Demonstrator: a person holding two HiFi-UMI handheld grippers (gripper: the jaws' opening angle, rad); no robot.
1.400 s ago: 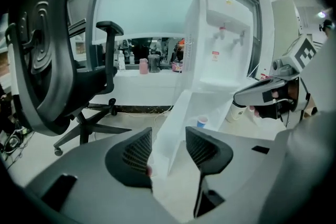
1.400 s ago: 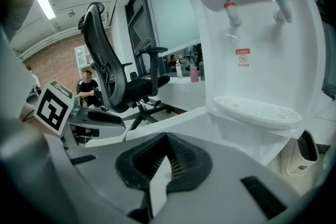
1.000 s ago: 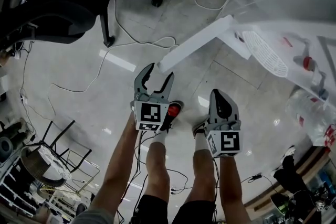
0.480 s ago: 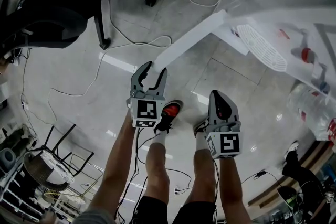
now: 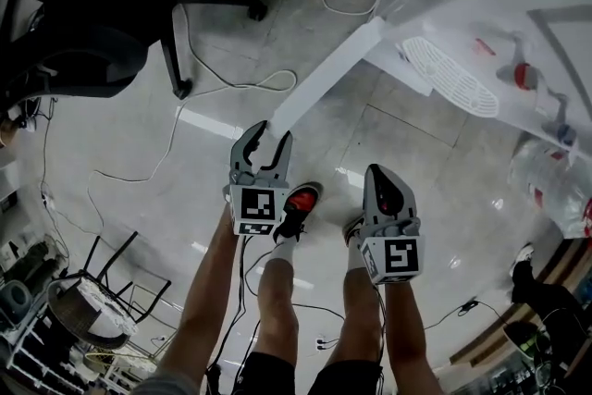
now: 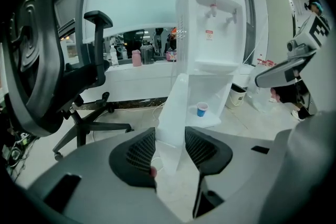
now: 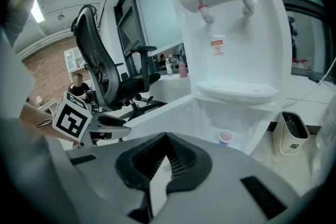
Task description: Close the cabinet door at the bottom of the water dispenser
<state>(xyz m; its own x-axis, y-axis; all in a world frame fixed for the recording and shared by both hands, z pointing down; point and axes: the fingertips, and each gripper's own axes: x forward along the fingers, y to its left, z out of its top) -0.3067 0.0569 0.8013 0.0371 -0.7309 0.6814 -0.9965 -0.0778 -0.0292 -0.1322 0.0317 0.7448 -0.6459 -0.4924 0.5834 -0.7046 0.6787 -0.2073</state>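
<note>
The cabinet door (image 5: 328, 74) at the bottom of the water dispenser (image 5: 481, 14) stands swung wide out over the floor, so the closing is not yet done. The left gripper (image 5: 268, 136) is closing its jaws on the door's free edge, and the pads look to be meeting it. The right gripper (image 5: 384, 185) has its jaws together and holds nothing. Pushing the door back to the cabinet, where a cup (image 6: 202, 109) sits, is all that remains

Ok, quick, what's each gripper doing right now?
Left gripper: jaws closing on the cabinet door, whose edge sits between the pads.
Right gripper: closed, holding nothing.
</note>
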